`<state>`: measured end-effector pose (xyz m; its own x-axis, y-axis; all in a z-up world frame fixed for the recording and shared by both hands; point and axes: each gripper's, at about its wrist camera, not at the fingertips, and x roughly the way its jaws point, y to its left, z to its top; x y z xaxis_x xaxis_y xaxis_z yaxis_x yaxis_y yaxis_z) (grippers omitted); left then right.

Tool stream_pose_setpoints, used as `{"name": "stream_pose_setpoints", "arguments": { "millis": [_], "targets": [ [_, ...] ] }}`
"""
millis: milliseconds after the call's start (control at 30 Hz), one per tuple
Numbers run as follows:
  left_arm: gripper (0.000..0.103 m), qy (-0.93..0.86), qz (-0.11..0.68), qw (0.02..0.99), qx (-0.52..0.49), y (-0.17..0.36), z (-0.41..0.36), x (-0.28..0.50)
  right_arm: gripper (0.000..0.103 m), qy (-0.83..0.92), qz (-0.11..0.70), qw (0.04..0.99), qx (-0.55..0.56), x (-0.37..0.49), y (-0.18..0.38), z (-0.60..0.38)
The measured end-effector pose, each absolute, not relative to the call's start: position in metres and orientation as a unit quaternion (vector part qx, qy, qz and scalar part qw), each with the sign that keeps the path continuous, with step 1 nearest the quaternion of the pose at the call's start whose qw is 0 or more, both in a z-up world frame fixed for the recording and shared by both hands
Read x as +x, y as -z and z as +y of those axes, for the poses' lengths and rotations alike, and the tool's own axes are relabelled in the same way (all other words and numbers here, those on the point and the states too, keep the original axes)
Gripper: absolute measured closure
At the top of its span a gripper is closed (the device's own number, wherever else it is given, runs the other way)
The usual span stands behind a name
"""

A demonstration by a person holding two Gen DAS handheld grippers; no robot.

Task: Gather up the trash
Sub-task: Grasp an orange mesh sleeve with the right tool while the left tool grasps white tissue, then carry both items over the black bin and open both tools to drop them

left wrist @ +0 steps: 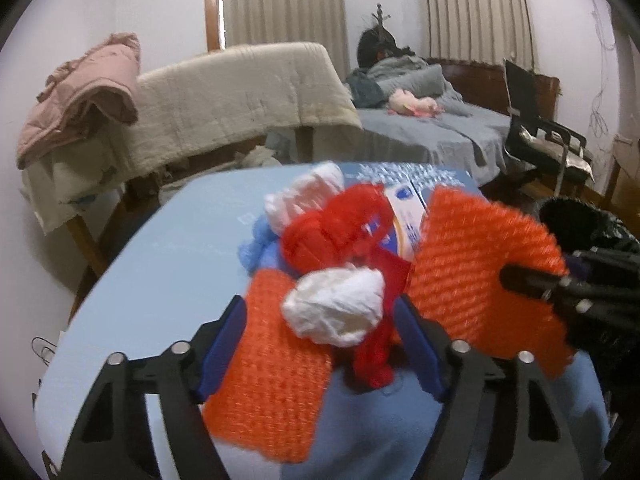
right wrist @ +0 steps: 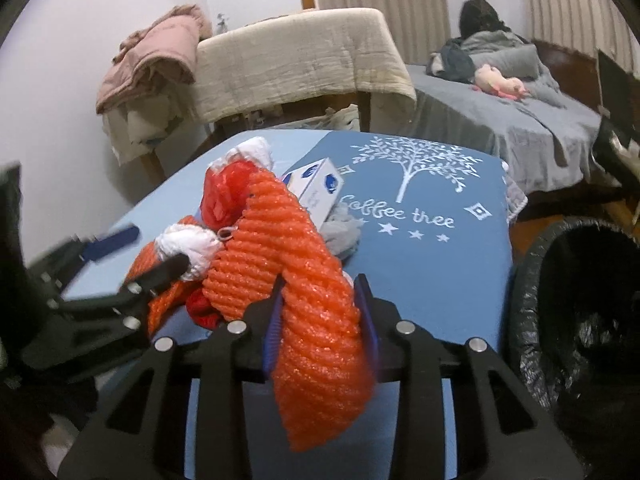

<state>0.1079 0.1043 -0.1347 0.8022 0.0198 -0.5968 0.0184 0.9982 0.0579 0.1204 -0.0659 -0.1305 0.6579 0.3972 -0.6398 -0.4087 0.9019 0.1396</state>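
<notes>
Right gripper (right wrist: 320,320) tilted downward, blue pads pressed against both sides of an orange foam net (right wrist: 316,320). Left gripper (left wrist: 320,344) also angled down, jaws spread wide around a white paper wad (left wrist: 336,308), pads apart from it.

Soft, even indoor light – no hard shadows; fisheye bends the edges, near objects slightly motion-blurred.

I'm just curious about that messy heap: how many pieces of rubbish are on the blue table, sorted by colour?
Orange foam nets: 2
White wads: 2
Red netting: 1 tangle
Pale blue wad: 1
Blue-and-white box: 1
Total: 7
</notes>
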Motion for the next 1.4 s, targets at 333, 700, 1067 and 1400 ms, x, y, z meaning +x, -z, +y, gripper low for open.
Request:
{"name": "stream_pose_setpoints", "arguments": {
  "millis": [333,700,1067,1400],
  "targets": [
    [0.069,0.01,0.316,0.948,0.016,0.137,0.107,0.111,0.07,-0.221,0.333,0.917,0.004,0.111,0.114,-0.081],
    [0.072,0.006,0.268,0.963,0.011,0.093,0.108,0.094,0.07,-0.219,0.291,0.931,0.011,0.092,0.082,-0.089],
    [0.072,0.025,0.257,0.966,0.021,0.075,0.082,0.094,0.07,-0.165,0.274,0.947,0.036,0.088,0.067,-0.132],
    [0.072,0.13,0.252,0.959,0.031,0.074,-0.011,0.124,0.07,-0.039,0.269,0.961,0.044,0.09,0.073,-0.231]
  ]
}}
